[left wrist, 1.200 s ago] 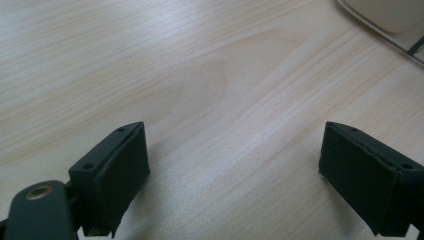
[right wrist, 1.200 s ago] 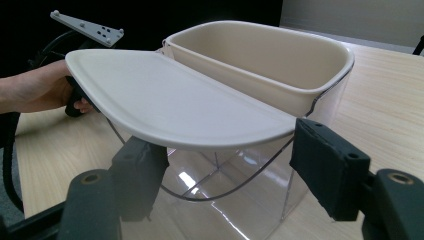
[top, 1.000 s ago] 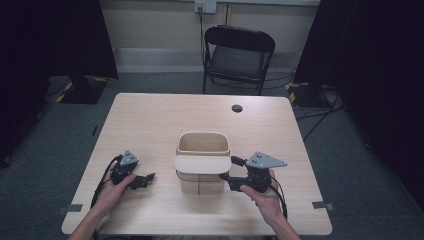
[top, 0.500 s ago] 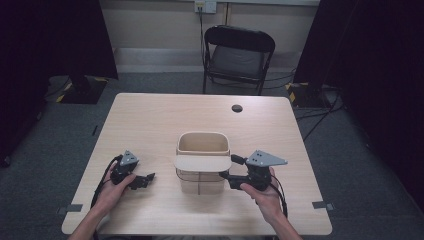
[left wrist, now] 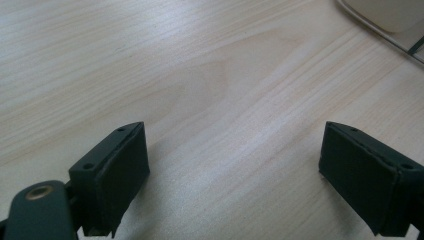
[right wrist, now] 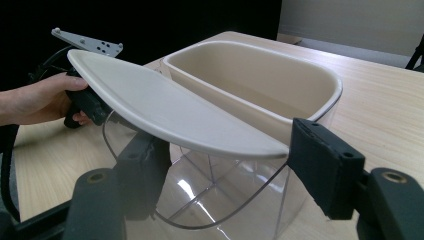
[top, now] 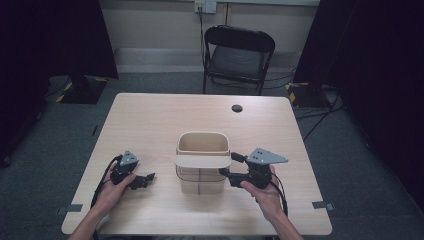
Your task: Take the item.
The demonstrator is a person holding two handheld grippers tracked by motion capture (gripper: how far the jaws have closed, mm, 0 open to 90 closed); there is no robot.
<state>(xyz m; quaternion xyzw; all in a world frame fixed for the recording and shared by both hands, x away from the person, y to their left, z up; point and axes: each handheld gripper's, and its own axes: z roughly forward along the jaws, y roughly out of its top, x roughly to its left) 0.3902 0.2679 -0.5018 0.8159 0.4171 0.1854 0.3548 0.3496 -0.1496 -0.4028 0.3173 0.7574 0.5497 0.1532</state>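
Observation:
A beige tub (top: 202, 142) stands mid-table, with a clear compartment (top: 200, 177) on its near side under a flat beige lid (top: 202, 161). My right gripper (top: 231, 166) is open just right of that compartment. In the right gripper view its jaws (right wrist: 235, 170) stand wide apart, one on each side of the lid's (right wrist: 165, 105) near end and the clear compartment (right wrist: 215, 200); contact cannot be told. My left gripper (top: 144, 180) rests low on the table, left of the tub. It is open (left wrist: 235, 180) over bare wood, with the tub's base (left wrist: 385, 12) at top right.
A small black round disc (top: 237, 108) lies on the wooden table (top: 150, 120) near its far edge. A black folding chair (top: 239, 52) stands beyond the table. The person's other hand and its gripper (right wrist: 85, 100) show behind the lid in the right gripper view.

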